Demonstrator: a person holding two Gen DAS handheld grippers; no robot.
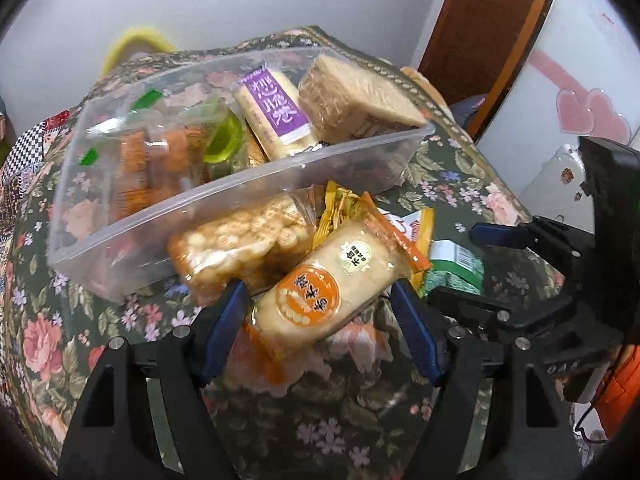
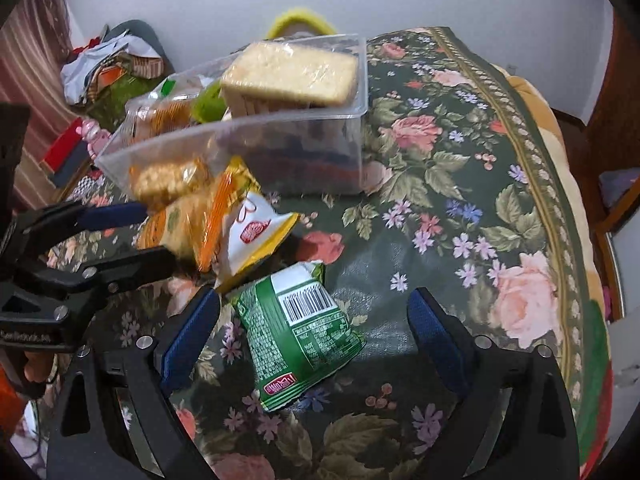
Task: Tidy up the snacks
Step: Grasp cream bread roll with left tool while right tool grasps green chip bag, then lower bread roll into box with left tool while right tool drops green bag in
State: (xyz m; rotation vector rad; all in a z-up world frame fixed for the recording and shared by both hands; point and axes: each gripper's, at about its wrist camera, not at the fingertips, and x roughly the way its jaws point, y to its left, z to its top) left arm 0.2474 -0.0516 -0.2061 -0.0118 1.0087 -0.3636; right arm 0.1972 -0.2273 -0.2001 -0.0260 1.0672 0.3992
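A clear plastic box (image 1: 168, 196) (image 2: 320, 152) on the floral tablecloth holds several snacks, among them a purple-labelled bar (image 1: 272, 112) and a wrapped cake slab (image 1: 352, 96) (image 2: 292, 72). In front of it lie loose snacks: an orange-labelled rice cracker pack (image 1: 332, 284), a puffed snack pack (image 1: 240, 244), a white and yellow packet (image 2: 256, 236) and a green packet (image 2: 300, 328). My left gripper (image 1: 320, 292) is open, its blue fingers on either side of the orange-labelled pack. My right gripper (image 2: 316, 312) is open around the green packet.
The round table's edge (image 2: 560, 208) curves at the right, with a wooden door frame (image 1: 472, 32) and a white fridge (image 1: 568, 60) beyond. Clutter and a bag (image 2: 112, 68) lie at the far left. A yellow handle (image 2: 300, 20) shows behind the box.
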